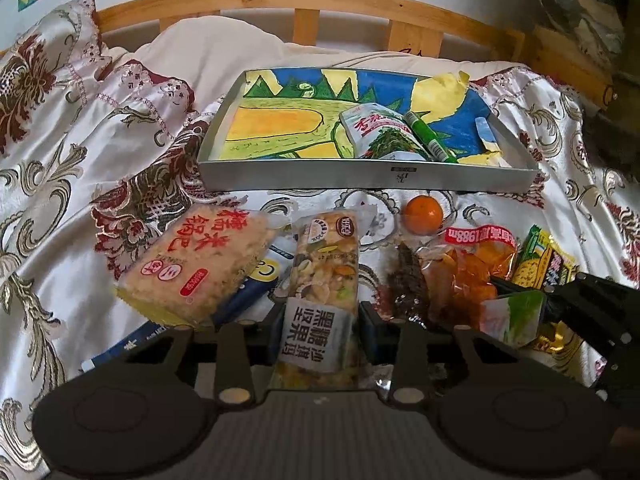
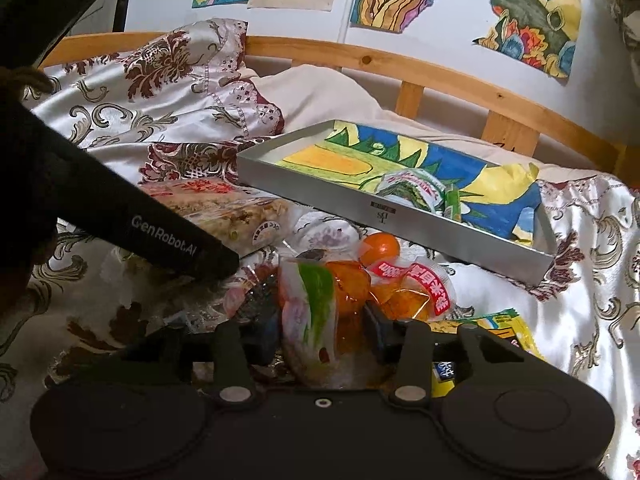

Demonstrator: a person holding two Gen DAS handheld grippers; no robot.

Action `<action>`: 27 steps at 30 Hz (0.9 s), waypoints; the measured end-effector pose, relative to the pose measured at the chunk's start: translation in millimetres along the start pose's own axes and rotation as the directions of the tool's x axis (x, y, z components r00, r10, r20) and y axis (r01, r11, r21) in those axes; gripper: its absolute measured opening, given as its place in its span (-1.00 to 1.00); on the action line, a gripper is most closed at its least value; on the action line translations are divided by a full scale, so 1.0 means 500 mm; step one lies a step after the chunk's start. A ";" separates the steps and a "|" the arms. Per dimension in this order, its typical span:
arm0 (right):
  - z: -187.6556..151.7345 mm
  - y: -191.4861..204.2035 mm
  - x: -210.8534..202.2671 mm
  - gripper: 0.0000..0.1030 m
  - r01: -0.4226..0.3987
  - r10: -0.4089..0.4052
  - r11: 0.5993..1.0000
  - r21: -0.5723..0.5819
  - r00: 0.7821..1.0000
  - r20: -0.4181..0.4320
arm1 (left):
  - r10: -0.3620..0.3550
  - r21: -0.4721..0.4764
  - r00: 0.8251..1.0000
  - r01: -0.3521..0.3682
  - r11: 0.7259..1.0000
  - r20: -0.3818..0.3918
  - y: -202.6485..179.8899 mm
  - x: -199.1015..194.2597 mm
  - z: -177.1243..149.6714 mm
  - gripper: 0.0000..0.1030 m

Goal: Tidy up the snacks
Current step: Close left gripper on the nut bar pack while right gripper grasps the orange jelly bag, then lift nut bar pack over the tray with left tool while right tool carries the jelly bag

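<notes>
Left tongs [image 1: 320, 320]: pinching the nut bar [image 1: 322, 280] by its near end, low over the bed [image 1: 60, 160].
Right tongs [image 2: 322, 332]: pinching a green-and-white packet [image 2: 310, 312] among the orange snack bag [image 2: 400, 292] and other wrappers.
Tray [image 1: 360, 178]: grey, beyond the pile, lined with a painted sheet; holds a snack pouch [image 1: 380, 132] and a green tube [image 1: 430, 136].
Rice cracker pack [image 1: 192, 268]: touching the nut bar's left side.
Orange [image 1: 423, 214]: between pile and tray.
</notes>
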State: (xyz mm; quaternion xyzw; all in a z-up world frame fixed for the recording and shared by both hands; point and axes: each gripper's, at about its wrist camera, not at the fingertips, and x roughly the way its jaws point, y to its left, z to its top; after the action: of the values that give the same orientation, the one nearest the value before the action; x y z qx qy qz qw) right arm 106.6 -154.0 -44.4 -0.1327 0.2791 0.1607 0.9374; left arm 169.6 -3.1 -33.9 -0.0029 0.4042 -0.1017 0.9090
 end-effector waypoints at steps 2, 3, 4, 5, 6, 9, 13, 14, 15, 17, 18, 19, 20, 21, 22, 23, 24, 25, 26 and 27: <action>0.000 0.002 -0.005 -0.15 0.014 -0.014 1.000 -0.010 1.000 0.012 | -0.012 -0.019 1.000 0.012 1.000 0.001 -0.002 -0.006 0.002 -0.20; 0.000 0.003 -0.008 -0.15 0.019 -0.018 1.000 -0.016 1.000 0.019 | -0.020 -0.027 1.000 0.021 0.999 0.004 -0.003 -0.011 0.003 -0.21; 0.001 0.004 -0.011 -0.15 0.025 -0.024 0.999 -0.022 0.999 0.027 | -0.026 -0.033 1.000 0.026 0.999 0.007 -0.004 -0.015 0.004 -0.21; 0.002 0.005 -0.016 -0.15 0.033 -0.032 0.999 -0.030 0.999 0.037 | -0.030 -0.036 0.999 0.031 0.999 0.012 -0.006 -0.021 0.005 -0.21; 0.004 0.005 -0.020 -0.15 0.041 -0.039 0.999 -0.036 0.998 0.047 | -0.031 -0.037 0.999 0.031 0.999 0.018 -0.009 -0.026 0.007 -0.21; 0.011 0.005 -0.034 -0.15 0.054 -0.051 0.997 -0.048 0.996 0.073 | -0.029 -0.043 0.999 0.031 0.999 0.039 -0.012 -0.043 0.012 -0.21; 0.026 0.001 -0.058 -0.15 0.080 -0.074 0.995 -0.058 0.991 0.112 | -0.040 -0.052 0.997 0.044 0.998 0.071 -0.015 -0.071 0.020 -0.21; 0.029 -0.002 -0.064 -0.15 0.085 -0.078 0.995 -0.055 0.990 0.121 | -0.038 -0.051 0.996 0.042 0.998 0.078 -0.016 -0.077 0.022 -0.21; 0.034 -0.005 -0.069 -0.15 0.091 -0.084 0.994 -0.052 0.988 0.128 | -0.036 -0.048 0.995 0.041 0.998 0.088 -0.019 -0.085 0.024 -0.21; 0.041 -0.012 -0.080 -0.15 0.105 -0.097 0.993 -0.050 0.985 0.141 | -0.034 -0.047 0.995 0.039 0.998 0.099 -0.023 -0.094 0.029 -0.21; 0.044 -0.016 -0.084 -0.15 0.112 -0.104 0.992 -0.049 0.984 0.147 | -0.032 -0.050 0.994 0.037 0.998 0.100 -0.026 -0.097 0.032 -0.21; 0.048 -0.020 -0.088 -0.15 0.120 -0.111 0.992 -0.048 0.982 0.154 | -0.029 -0.053 0.995 0.034 0.998 0.100 -0.030 -0.100 0.035 -0.21; 0.052 -0.025 -0.092 -0.15 0.125 -0.117 0.991 -0.043 0.980 0.159 | -0.025 -0.056 0.995 0.031 0.998 0.101 -0.035 -0.104 0.040 -0.21; 0.056 -0.032 -0.097 -0.15 0.130 -0.123 0.991 -0.034 0.979 0.165 | -0.024 -0.057 0.994 0.031 0.998 0.106 -0.041 -0.110 0.046 -0.21; 0.059 -0.039 -0.099 -0.15 0.134 -0.128 0.991 -0.025 0.977 0.169 | -0.028 -0.052 0.993 0.034 0.998 0.116 -0.046 -0.116 0.049 -0.21; 0.062 -0.046 -0.103 -0.15 0.139 -0.135 0.990 -0.015 0.976 0.174 | -0.032 -0.048 0.991 0.038 0.998 0.127 -0.051 -0.122 0.053 -0.21; 0.065 -0.055 -0.106 -0.15 0.146 -0.143 0.989 -0.007 0.973 0.179 | -0.037 -0.047 0.990 0.044 0.998 0.133 -0.056 -0.128 0.055 -0.20; 0.068 -0.062 -0.109 -0.15 0.152 -0.150 0.988 0.001 0.971 0.186 | -0.047 -0.055 0.990 0.054 0.997 0.132 -0.058 -0.131 0.057 -0.20; 0.070 -0.070 -0.110 -0.15 0.157 -0.156 0.988 0.009 0.969 0.191 | -0.058 -0.067 0.990 0.066 0.996 0.126 -0.058 -0.131 0.058 -0.20; 0.073 -0.079 -0.110 -0.15 0.160 -0.161 0.987 0.019 0.967 0.196 | -0.071 -0.083 0.990 0.081 0.993 0.118 -0.058 -0.130 0.059 -0.20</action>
State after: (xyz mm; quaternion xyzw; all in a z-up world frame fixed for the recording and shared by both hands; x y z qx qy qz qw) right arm 95.2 -190.4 22.4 -0.1370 0.1736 0.0961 0.9705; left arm 143.7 -21.8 36.3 -0.0641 0.3548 -0.1182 0.9252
